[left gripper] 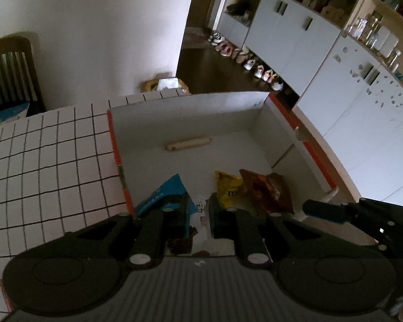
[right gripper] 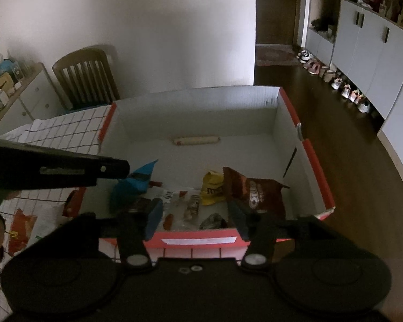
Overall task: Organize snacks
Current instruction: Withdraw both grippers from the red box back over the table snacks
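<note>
A white box with a red rim [left gripper: 115, 139] [right gripper: 193, 241] stands on the table and holds the snacks. Inside lie a blue packet [left gripper: 158, 196] [right gripper: 131, 190], a yellow candy bag [left gripper: 228, 187] [right gripper: 211, 187], a brown cookie bag [left gripper: 266, 190] [right gripper: 258, 193], small packets [right gripper: 190, 206] and a pale roll [left gripper: 188, 144] [right gripper: 196, 140] near the far wall. My left gripper [left gripper: 198, 214] [right gripper: 125, 171] hovers over the blue packet, jaws nearly together, nothing seen pinched. My right gripper [right gripper: 196, 214] is open above the small packets by the front wall; its finger [left gripper: 325, 210] shows at the right.
The box sits on a white checked tablecloth [left gripper: 53, 161]. An orange packet [right gripper: 21, 225] lies on the cloth left of the box. A wooden chair [right gripper: 86, 75] stands behind the table. Cabinets and a row of shoes [left gripper: 244, 59] line the floor at the right.
</note>
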{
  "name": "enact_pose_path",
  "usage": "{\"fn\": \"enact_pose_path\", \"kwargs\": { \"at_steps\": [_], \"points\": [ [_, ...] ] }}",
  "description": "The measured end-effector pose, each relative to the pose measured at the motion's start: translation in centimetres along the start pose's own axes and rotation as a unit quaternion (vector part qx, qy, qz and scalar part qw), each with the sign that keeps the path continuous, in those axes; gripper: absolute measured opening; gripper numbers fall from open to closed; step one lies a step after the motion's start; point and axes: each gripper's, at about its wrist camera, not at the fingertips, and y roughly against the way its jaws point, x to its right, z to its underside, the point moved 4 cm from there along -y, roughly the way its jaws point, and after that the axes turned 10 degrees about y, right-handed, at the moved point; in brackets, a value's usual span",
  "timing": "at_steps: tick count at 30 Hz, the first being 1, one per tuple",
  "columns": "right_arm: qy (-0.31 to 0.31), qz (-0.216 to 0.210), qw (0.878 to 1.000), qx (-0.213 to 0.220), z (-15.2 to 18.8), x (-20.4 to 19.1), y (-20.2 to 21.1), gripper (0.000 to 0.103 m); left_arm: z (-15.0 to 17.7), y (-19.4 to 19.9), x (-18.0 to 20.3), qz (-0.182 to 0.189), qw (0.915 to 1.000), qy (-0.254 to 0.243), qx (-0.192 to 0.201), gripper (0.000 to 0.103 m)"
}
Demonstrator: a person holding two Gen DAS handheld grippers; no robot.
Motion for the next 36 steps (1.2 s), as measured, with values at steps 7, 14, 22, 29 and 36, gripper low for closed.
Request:
{"fn": "enact_pose_path", "kwargs": {
  "at_steps": [7, 14, 22, 29, 36],
  "points": [
    [0.004, 0.002, 1.000, 0.017, 0.3, -1.7, 2.2, 0.065, 1.0, 4.1, -1.4, 0.010, 0.9996, -0.010, 0.022, 0.013],
    [0.010, -0.006, 0.999, 0.034, 0.4, -4.4, 4.6, 0.073, 2.2, 8.1, -3.2, 0.021, 0.9987, -0.014, 0.044, 0.014],
    [0.023, -0.020, 0.998, 0.054, 0.5, -8.1, 7.0, 0.081, 3.4, 12.8, -6.5, 0.026, 0.9968, -0.013, 0.074, 0.045],
    [0.043, -0.039, 0.996, 0.065, 0.7, -11.7, 8.0, 0.088, 4.9, 15.5, -10.4, 0.022, 0.9957, -0.005, 0.090, 0.072],
    [0.055, -0.060, 0.994, 0.071, 1.0, -14.9, 7.9, 0.103, 6.4, 17.1, -14.7, 0.010, 0.9944, 0.023, 0.103, 0.085]
  ]
}}
